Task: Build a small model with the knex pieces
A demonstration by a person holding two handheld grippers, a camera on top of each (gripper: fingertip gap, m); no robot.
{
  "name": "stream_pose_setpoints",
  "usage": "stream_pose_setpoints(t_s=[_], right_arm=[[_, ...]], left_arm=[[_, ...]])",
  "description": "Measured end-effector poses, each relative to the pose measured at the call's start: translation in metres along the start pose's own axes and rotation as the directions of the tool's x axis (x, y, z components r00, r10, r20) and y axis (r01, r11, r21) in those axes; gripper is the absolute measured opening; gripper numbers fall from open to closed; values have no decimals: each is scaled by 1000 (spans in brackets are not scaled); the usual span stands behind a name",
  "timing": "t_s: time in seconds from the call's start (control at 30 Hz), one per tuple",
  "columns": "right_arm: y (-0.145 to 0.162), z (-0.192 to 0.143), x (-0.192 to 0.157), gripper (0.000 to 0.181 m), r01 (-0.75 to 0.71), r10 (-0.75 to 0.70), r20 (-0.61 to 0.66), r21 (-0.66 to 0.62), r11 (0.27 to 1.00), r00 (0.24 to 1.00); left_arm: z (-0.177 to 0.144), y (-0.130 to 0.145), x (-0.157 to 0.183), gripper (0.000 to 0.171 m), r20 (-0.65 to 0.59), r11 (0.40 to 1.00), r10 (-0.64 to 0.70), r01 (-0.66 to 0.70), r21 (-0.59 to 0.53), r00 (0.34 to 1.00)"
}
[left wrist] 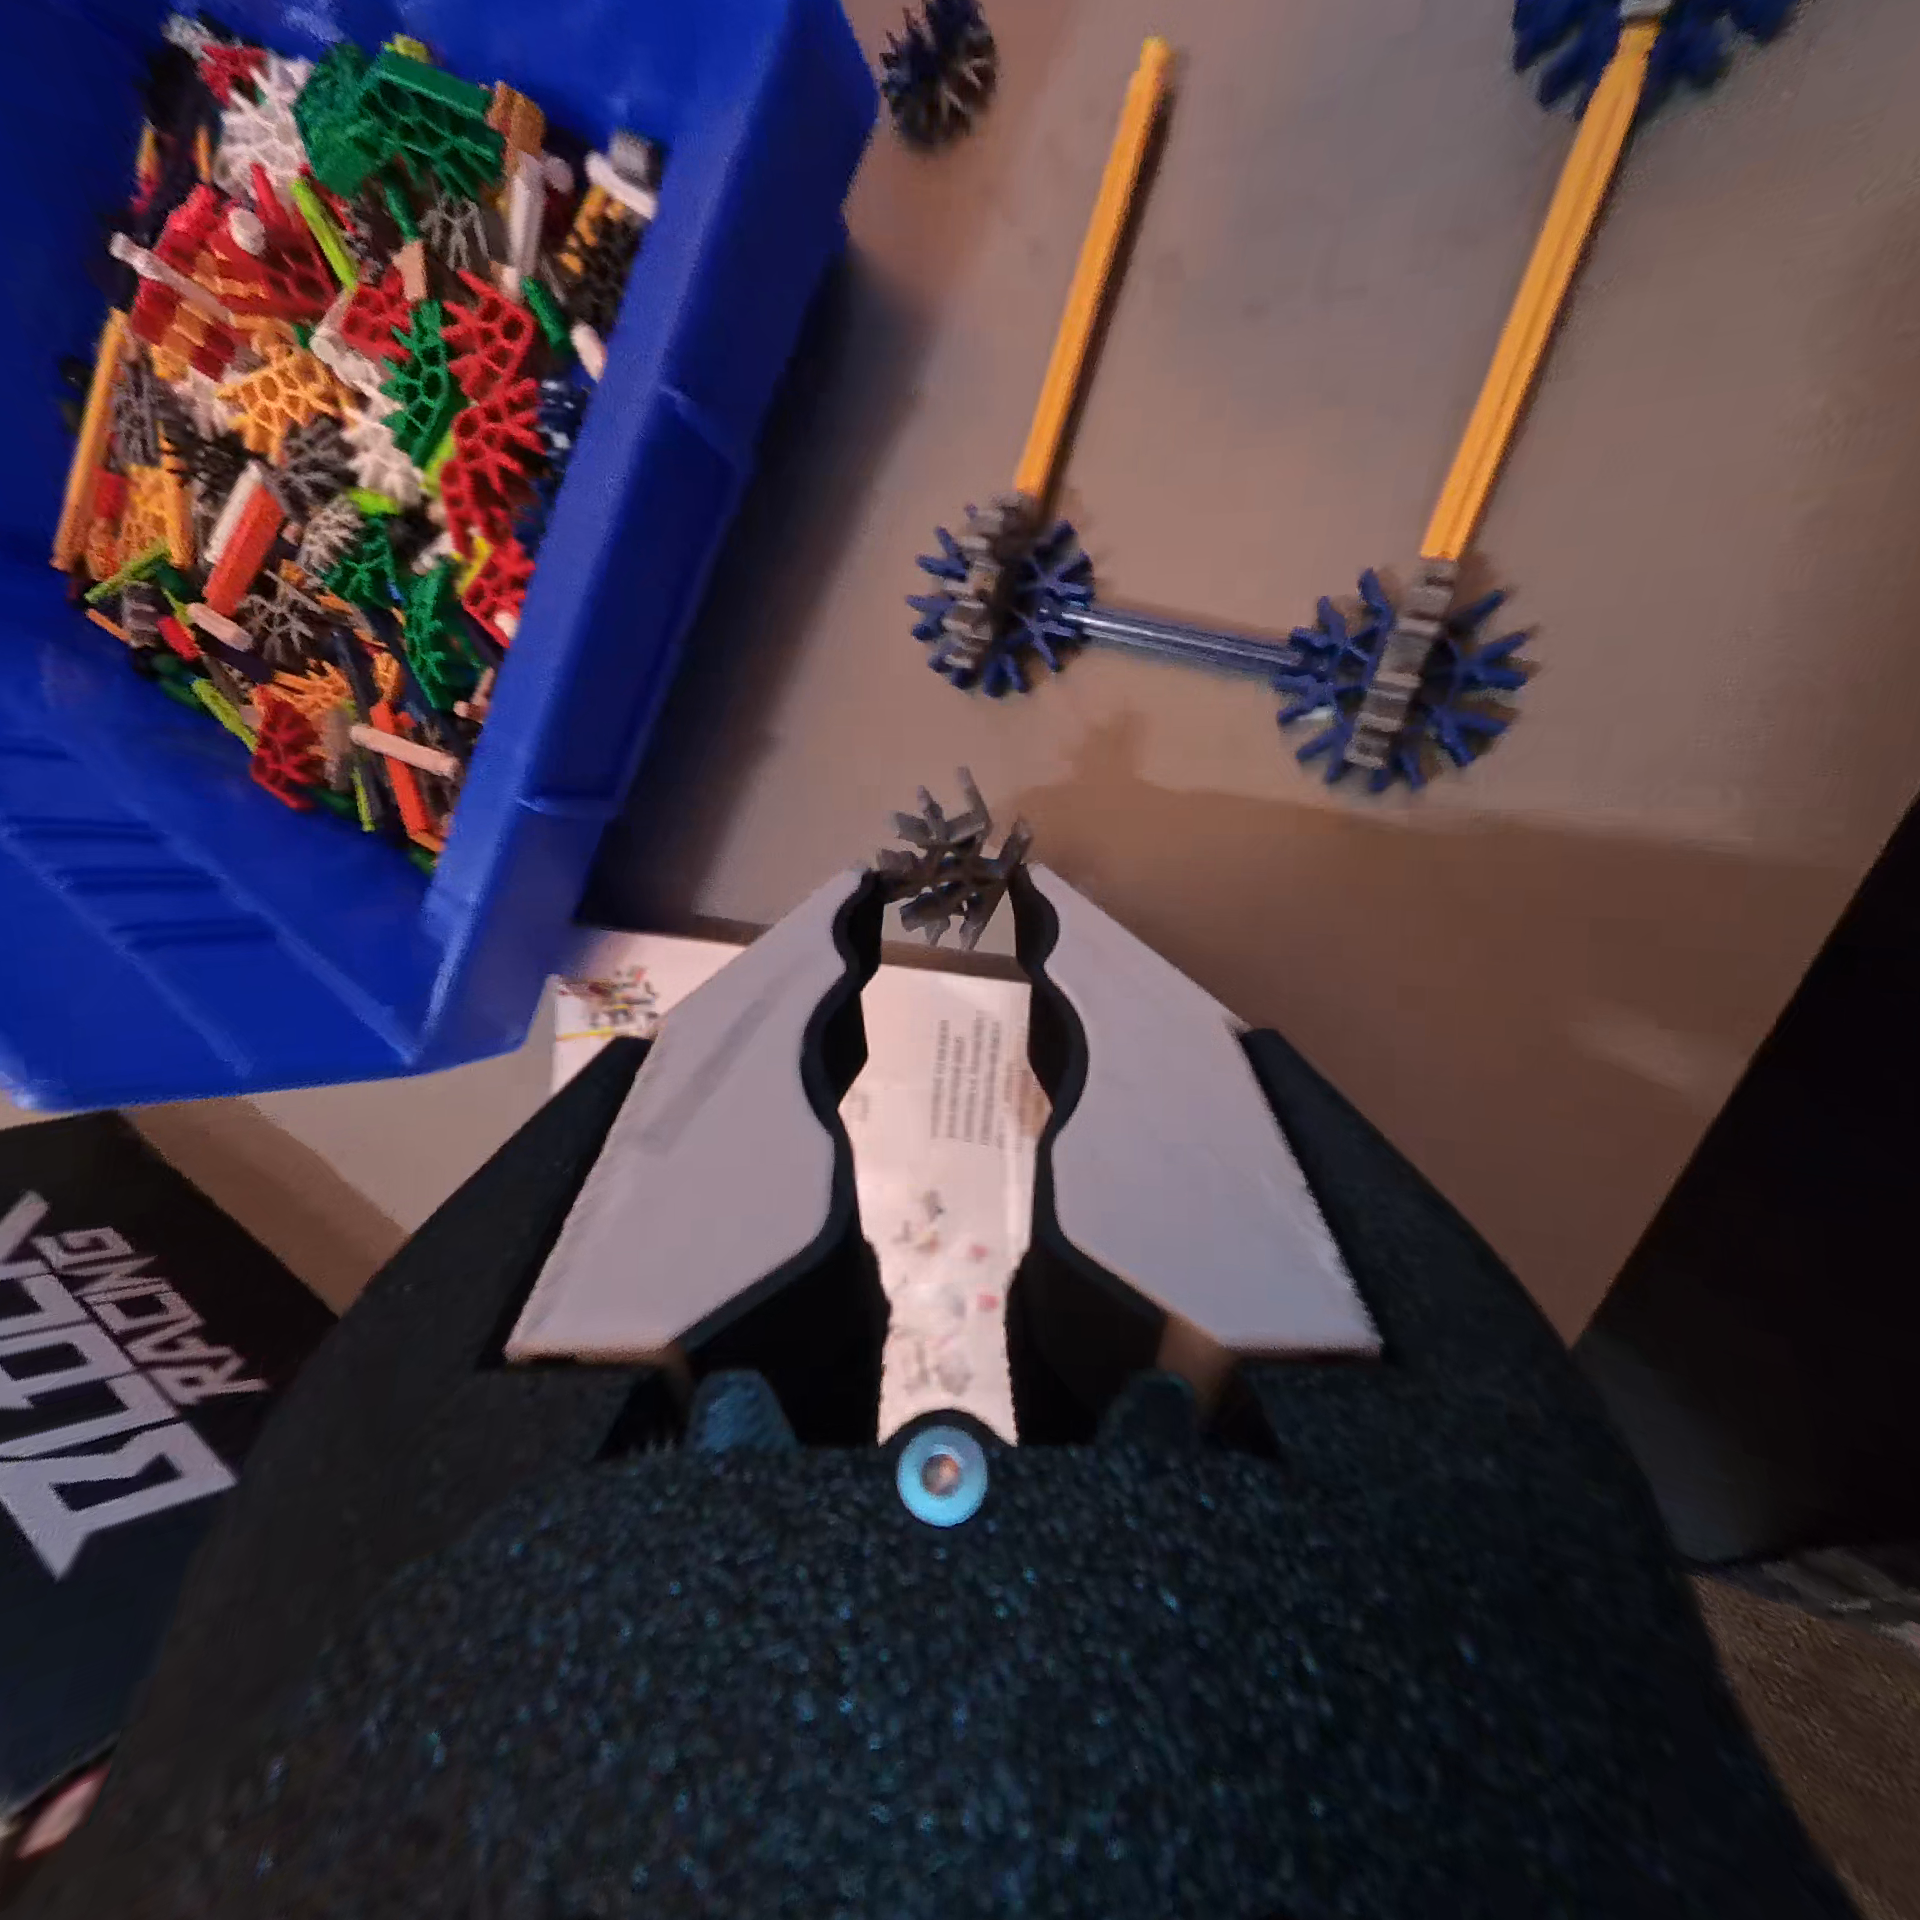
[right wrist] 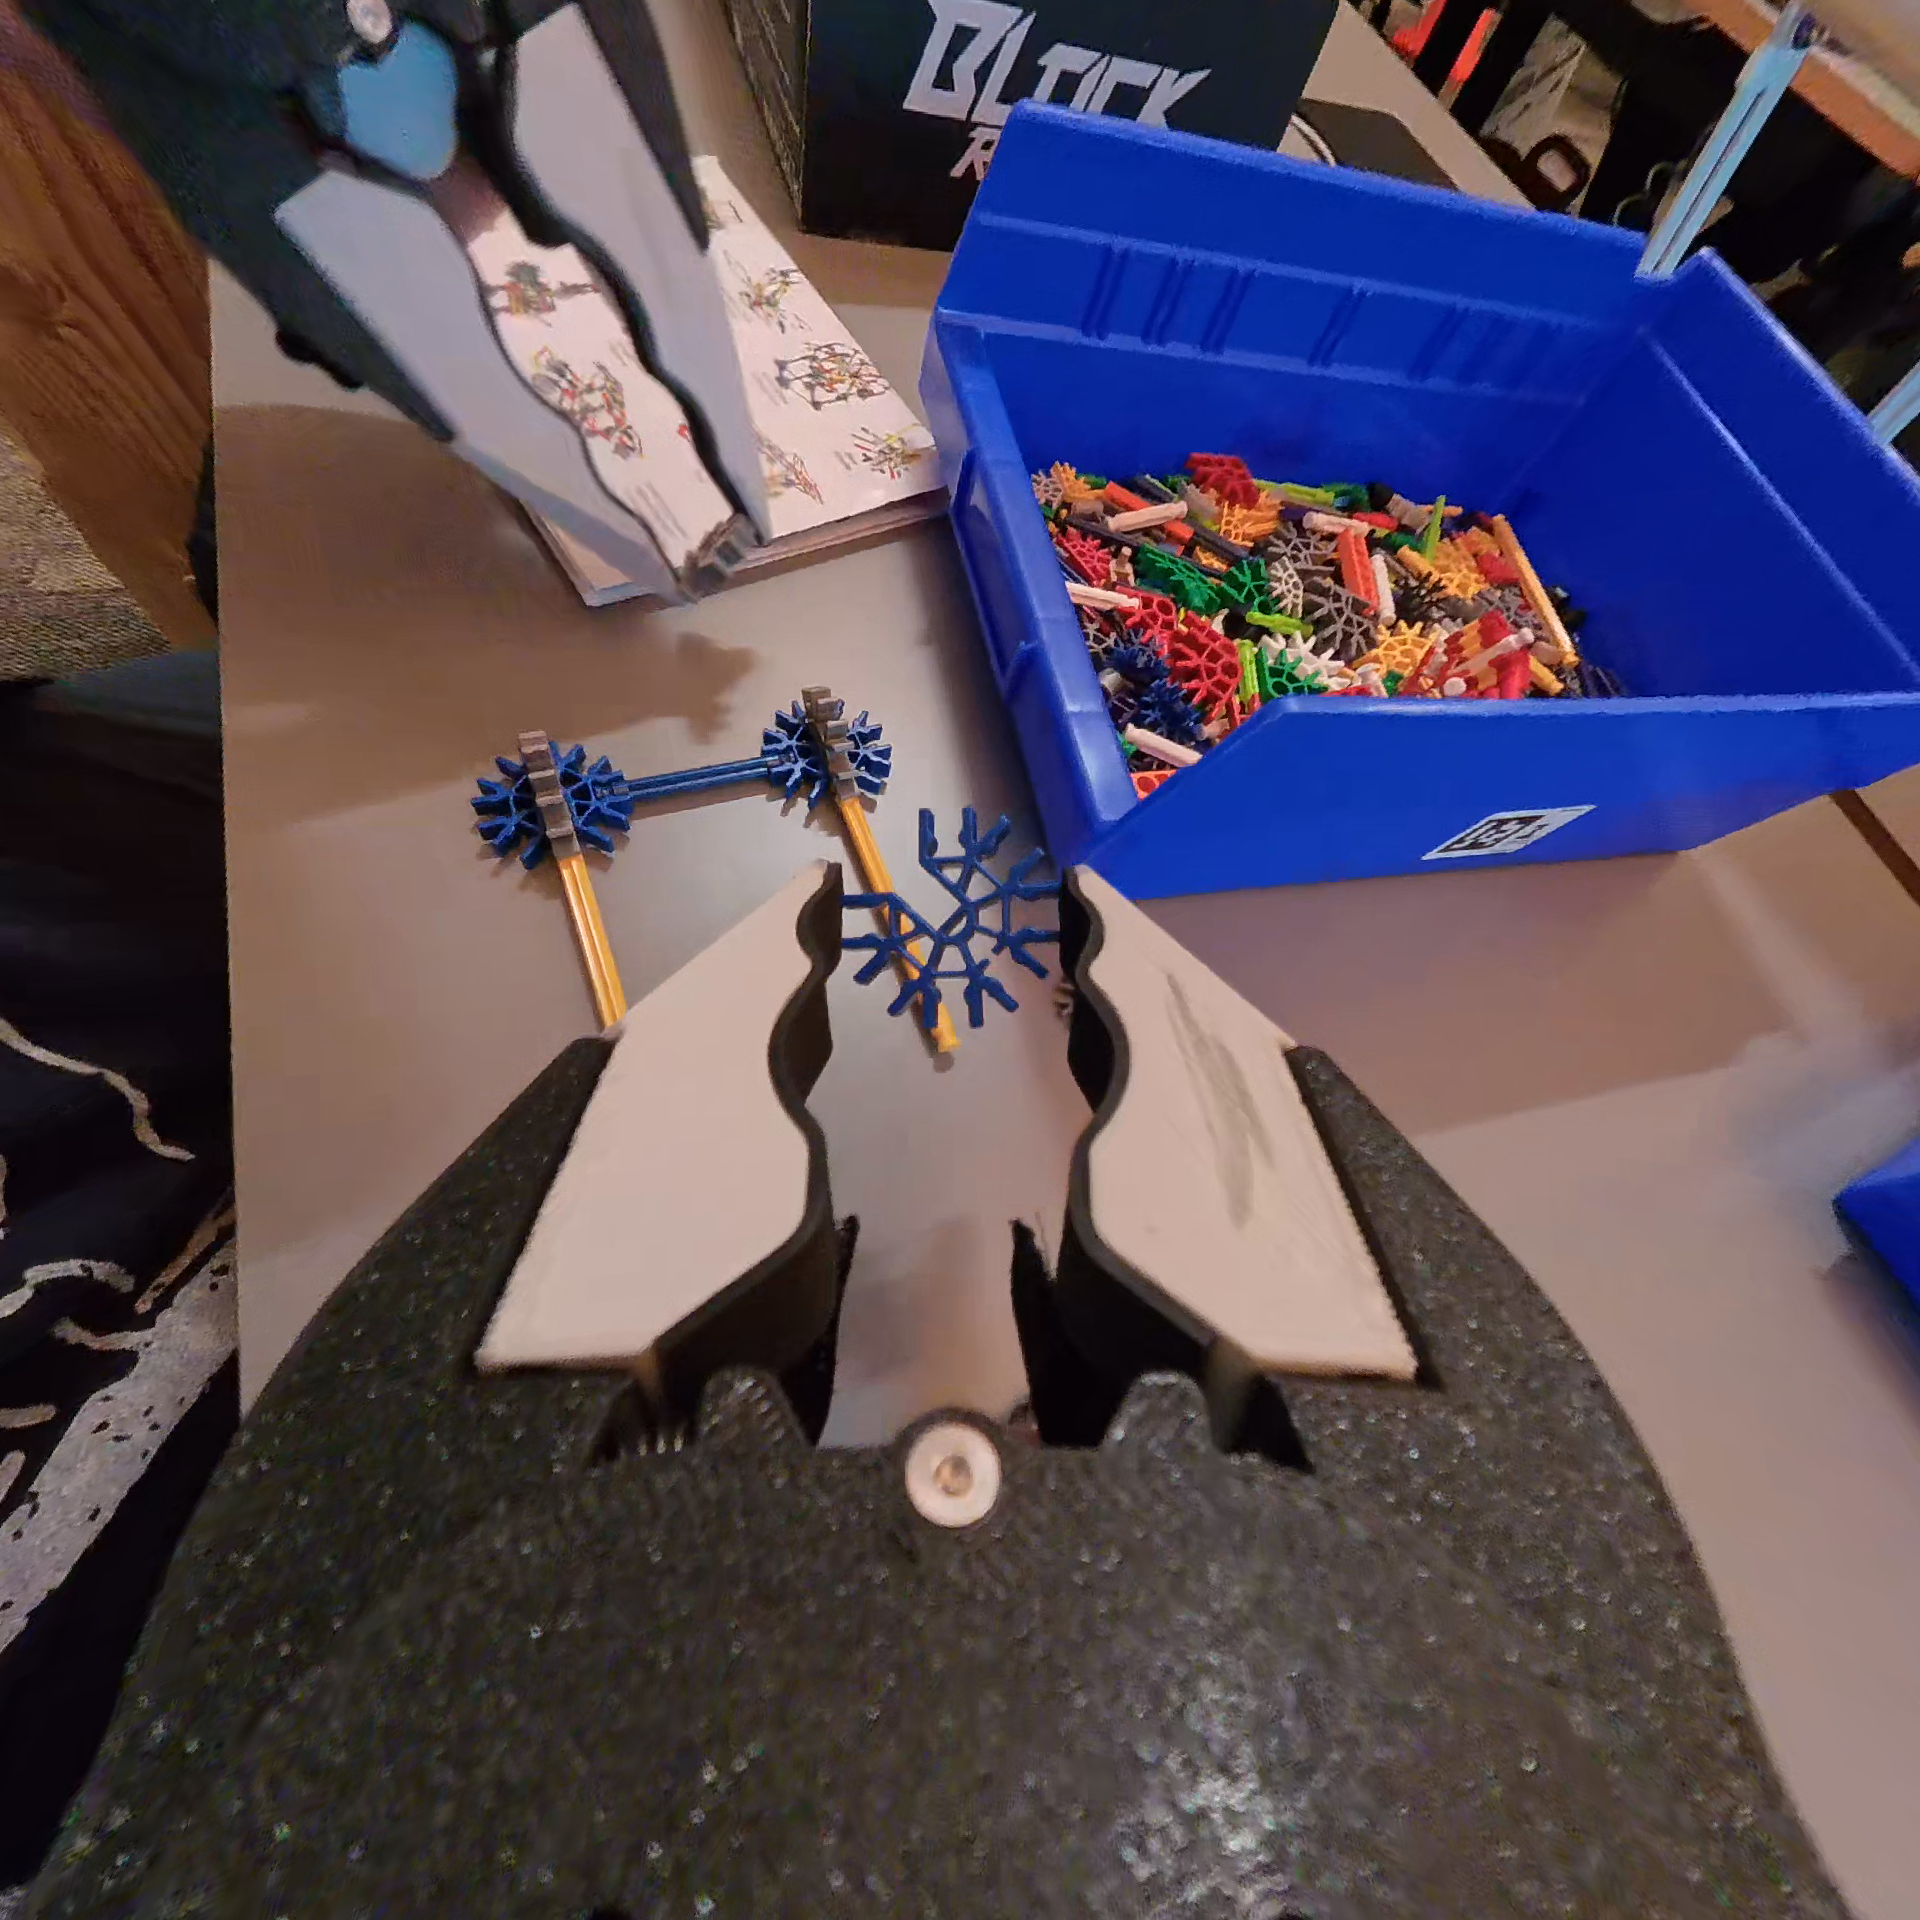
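Grey connector [left wrist: 948, 878] pinched in left hand-held gripper [left wrist: 945, 883] — right hand-held gripper [right wrist: 951, 914] clasps blue snowflake [right wrist: 951, 920].

Grey table [right wrist: 1351, 1039]: blue bin [right wrist: 1455, 790], booklet [right wrist: 821, 416] (open), rod-connector assembly [right wrist: 686, 779].

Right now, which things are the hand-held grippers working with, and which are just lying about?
In use: grey connector in left hand-held gripper; blue snowflake piece in right hand-held gripper.
Lying about: rod frame, blue bin, booklet, black box.

lettered black box [right wrist: 1049, 114], labelled blue bin [right wrist: 1507, 831]
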State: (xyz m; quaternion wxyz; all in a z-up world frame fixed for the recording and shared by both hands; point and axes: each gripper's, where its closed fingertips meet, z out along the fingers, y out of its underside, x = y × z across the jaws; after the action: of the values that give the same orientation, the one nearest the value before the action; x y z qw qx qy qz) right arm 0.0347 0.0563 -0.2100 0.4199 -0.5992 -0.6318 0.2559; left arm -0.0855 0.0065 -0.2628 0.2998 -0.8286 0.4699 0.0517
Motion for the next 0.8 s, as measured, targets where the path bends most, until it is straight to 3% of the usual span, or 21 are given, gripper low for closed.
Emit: stream_pose_setpoints(t_s=[0.17,0.5,0.8], right_arm=[[10,3,-8,41,-53,56,48,-62,997,997],[28,32,-35,41,-76,105,117,-225,971,988],[33,41,-49,49,-41,103,197,-299,953,975]], left_arm=[[6,13,9,24,93,1000,21,-20,-21,995],[-1,17,15,27,231,996,26,-45,78,973],[-12,17,17,30,118,994,26,-38,104,993]])
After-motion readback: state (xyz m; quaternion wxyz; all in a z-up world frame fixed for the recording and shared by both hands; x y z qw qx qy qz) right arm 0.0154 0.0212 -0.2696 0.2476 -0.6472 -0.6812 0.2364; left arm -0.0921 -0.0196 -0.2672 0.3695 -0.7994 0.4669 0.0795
